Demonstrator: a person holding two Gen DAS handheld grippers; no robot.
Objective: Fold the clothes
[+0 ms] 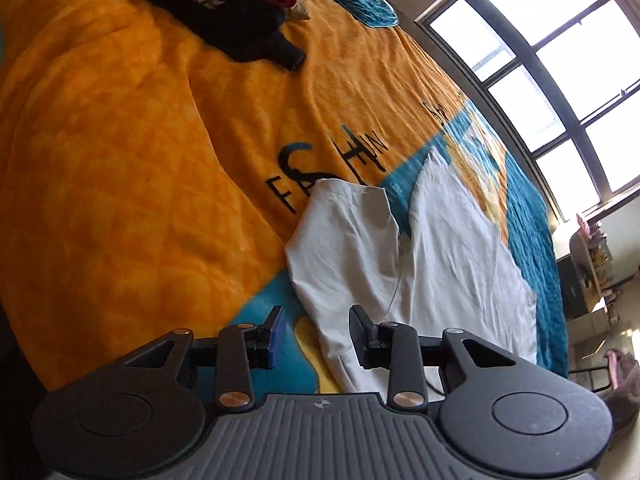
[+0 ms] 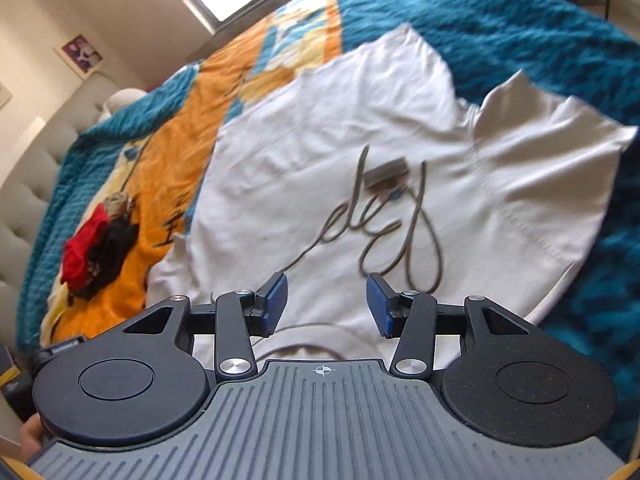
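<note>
Both tongs spread, empty: left gripper (image 1: 318, 336), right gripper (image 2: 326, 304) above white T-shirt (image 2: 320, 152). Risk: pinching both layers, bunching printed front.

the white t-shirt (image 2: 320, 136) is showing as thin matt cloth, softly creased, with stitched seams and a grey printed scrawl. the blanket (image 1: 120, 140) under it is looking plush and fuzzy in its orange part, nubbly and rough in the teal. the right gripper (image 2: 326, 306) is presenting matt black plastic arms, shiny metal rivets and ribbed blue pads (image 2: 276, 300).
</note>
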